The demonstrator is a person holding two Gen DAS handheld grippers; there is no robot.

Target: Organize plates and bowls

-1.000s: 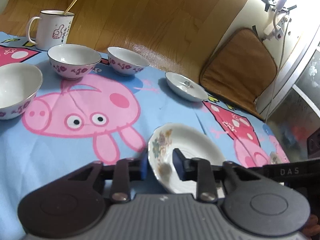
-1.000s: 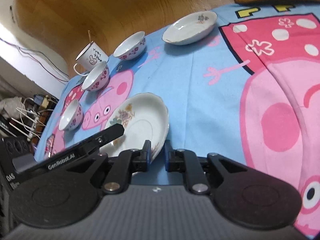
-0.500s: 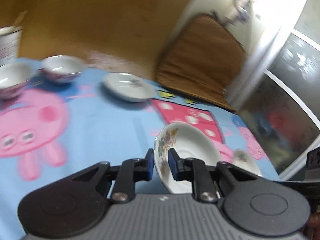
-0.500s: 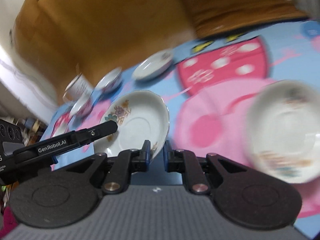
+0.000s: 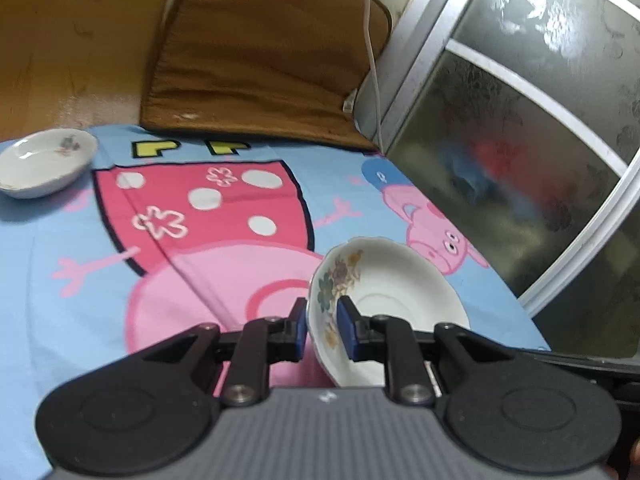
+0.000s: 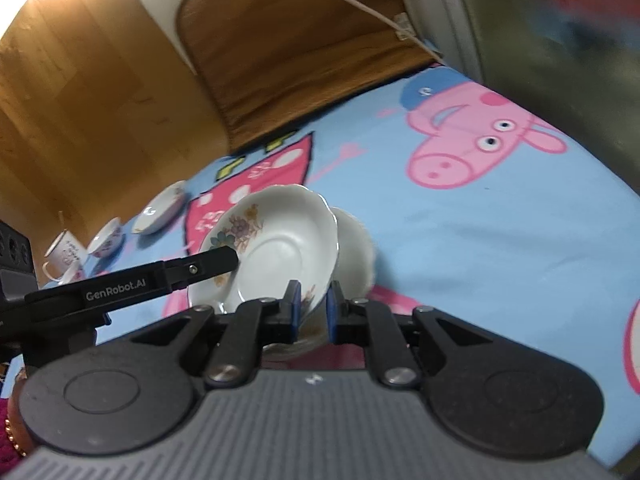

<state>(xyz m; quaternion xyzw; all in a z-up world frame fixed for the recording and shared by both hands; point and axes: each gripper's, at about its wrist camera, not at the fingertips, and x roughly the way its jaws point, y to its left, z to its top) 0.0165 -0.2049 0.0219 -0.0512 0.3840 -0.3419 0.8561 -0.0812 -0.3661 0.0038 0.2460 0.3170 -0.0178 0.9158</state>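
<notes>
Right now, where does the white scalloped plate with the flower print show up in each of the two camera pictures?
Left wrist view: the white scalloped plate with the flower print sits low, right of centre, its rim pinched by the left tool.
Right wrist view: centre, tilted, its near rim pinched by the right tool.
Shared landmark: the small white dish at the cloth's far edge, on the left in both.

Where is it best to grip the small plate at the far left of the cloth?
Grip the small plate by its thin raised rim, at the near edge, coming in low from the front. It lies flat and shallow, apart from other dishes, so one finger goes inside and one under the lip.
</notes>
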